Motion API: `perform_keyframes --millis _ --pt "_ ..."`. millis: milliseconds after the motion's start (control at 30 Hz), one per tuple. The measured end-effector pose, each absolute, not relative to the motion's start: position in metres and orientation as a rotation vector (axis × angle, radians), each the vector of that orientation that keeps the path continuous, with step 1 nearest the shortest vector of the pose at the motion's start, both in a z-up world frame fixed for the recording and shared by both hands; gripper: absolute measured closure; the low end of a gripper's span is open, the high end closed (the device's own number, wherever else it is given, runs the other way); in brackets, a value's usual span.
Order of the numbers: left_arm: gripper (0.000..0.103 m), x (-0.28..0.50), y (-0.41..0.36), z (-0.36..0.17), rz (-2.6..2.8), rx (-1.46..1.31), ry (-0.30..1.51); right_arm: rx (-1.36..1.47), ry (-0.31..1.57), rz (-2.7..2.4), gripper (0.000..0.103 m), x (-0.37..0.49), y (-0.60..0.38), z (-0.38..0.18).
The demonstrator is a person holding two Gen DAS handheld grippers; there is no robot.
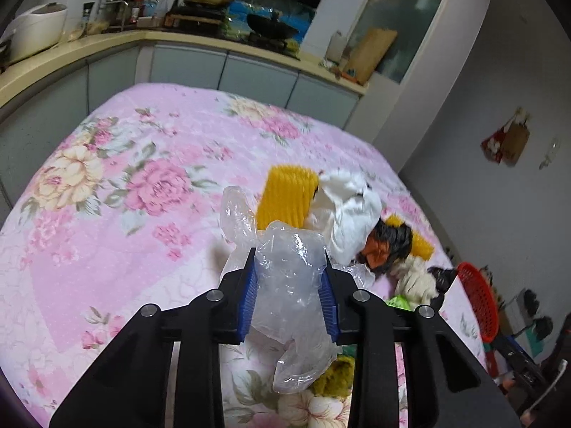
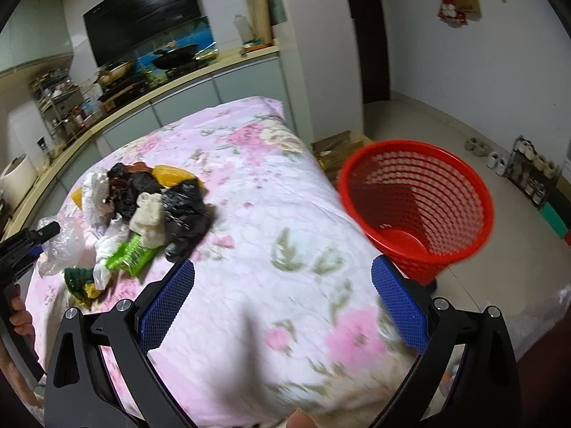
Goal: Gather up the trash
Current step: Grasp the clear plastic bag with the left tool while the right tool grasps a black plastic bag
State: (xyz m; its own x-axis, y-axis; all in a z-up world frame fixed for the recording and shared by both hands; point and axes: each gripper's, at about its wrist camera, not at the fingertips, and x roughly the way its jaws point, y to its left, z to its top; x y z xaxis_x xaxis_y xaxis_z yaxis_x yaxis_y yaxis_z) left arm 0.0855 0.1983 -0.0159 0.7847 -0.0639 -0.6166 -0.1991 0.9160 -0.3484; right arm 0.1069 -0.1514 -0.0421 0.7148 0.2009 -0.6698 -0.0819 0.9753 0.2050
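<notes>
My left hand-held gripper (image 1: 289,285) is clenched on the clear plastic bag (image 1: 291,271), between its pads: light, soft, slippery, best pinched mid-bunch. My right hand-held gripper (image 2: 282,303) stands released, the red basket (image 2: 417,207) just ahead-right.

red baskets (image 2: 417,207): 1 | clear plastic bags (image 1: 289,278): 1 | green wrappers (image 2: 130,256): 1 | black bags (image 2: 185,210): 1

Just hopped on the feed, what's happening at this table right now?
A person is clearing trash off a floral-covered table with tongs in each hand. The left tongs have pinched a crumpled clear plastic bag at the near edge of the trash pile. The right tongs are open and empty over bare cloth. The red basket stands on the floor beside the table and looks empty.
</notes>
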Motion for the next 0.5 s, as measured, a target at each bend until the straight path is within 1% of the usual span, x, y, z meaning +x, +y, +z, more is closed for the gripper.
perform_keyframes --millis 167,367,400,433,467,500 --pt "0.073 0.076 0.202 -0.005 0.099 -0.418 0.617 0.111 0.765 0.259 0.007 0.143 -0.121 -0.043" --pt "0.073 0.072 0.199 -0.002 0.112 -0.387 0.612 0.028 0.795 0.344 0.007 0.174 -0.081 -0.052" --pt "0.073 0.072 0.198 -0.002 0.116 -0.378 0.613 -0.001 0.799 0.345 0.008 0.178 -0.074 -0.054" --pt "0.073 0.072 0.197 -0.002 0.115 -0.374 0.612 -0.022 0.806 0.352 0.014 0.181 -0.068 -0.057" --pt "0.073 0.071 0.196 -0.001 0.112 -0.371 0.612 -0.032 0.816 0.362 0.016 0.184 -0.064 -0.060" --pt "0.073 0.071 0.195 -0.001 0.111 -0.368 0.611 -0.040 0.832 0.377 0.021 0.187 -0.060 -0.063"
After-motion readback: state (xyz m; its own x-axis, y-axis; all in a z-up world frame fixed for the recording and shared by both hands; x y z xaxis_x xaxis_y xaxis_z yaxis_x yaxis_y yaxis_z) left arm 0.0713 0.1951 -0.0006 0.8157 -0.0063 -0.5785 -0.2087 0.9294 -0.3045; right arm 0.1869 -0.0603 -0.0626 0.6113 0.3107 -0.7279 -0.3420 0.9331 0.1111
